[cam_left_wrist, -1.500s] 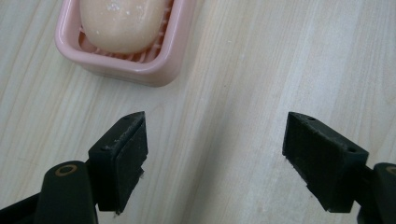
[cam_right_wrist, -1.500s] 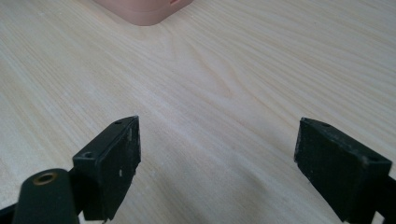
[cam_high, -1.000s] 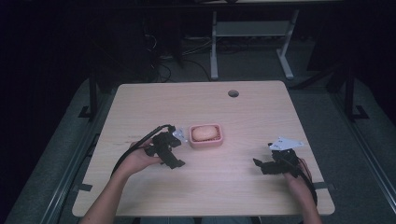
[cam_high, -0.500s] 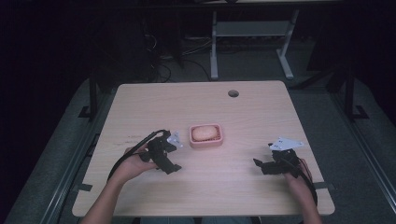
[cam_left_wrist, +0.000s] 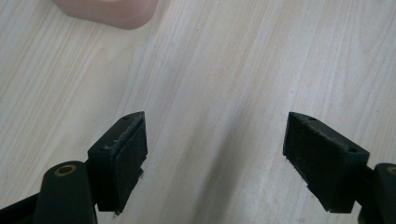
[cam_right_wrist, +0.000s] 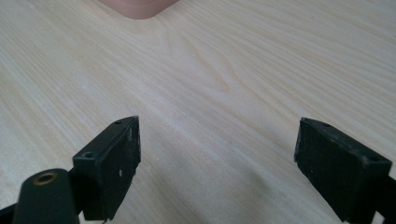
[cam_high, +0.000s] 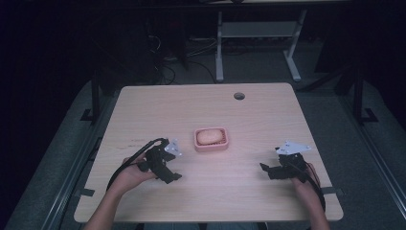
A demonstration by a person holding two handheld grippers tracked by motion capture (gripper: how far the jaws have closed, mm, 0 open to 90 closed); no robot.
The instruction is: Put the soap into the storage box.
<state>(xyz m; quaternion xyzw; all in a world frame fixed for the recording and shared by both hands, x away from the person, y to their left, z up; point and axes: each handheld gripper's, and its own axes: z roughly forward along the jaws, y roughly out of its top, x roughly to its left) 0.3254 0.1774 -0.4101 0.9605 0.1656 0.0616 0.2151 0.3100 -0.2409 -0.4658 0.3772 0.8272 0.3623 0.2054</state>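
Soap dish (cam_high: 211, 139), pink, with a pale soap bar (cam_high: 209, 136) in it, sat near the middle of the wooden table (cam_high: 201, 105). Lay ahead of the left gripper (cam_high: 165, 167), near but apart; well apart from the right gripper (cam_high: 269, 171). Both sets of jaws spread wide over bare wood, pinching nothing. Showed as a pink corner (cam_left_wrist: 109, 11) at the top of the left gripper view. Cable hole (cam_high: 239, 96) near the far edge. Open tabletop all round.
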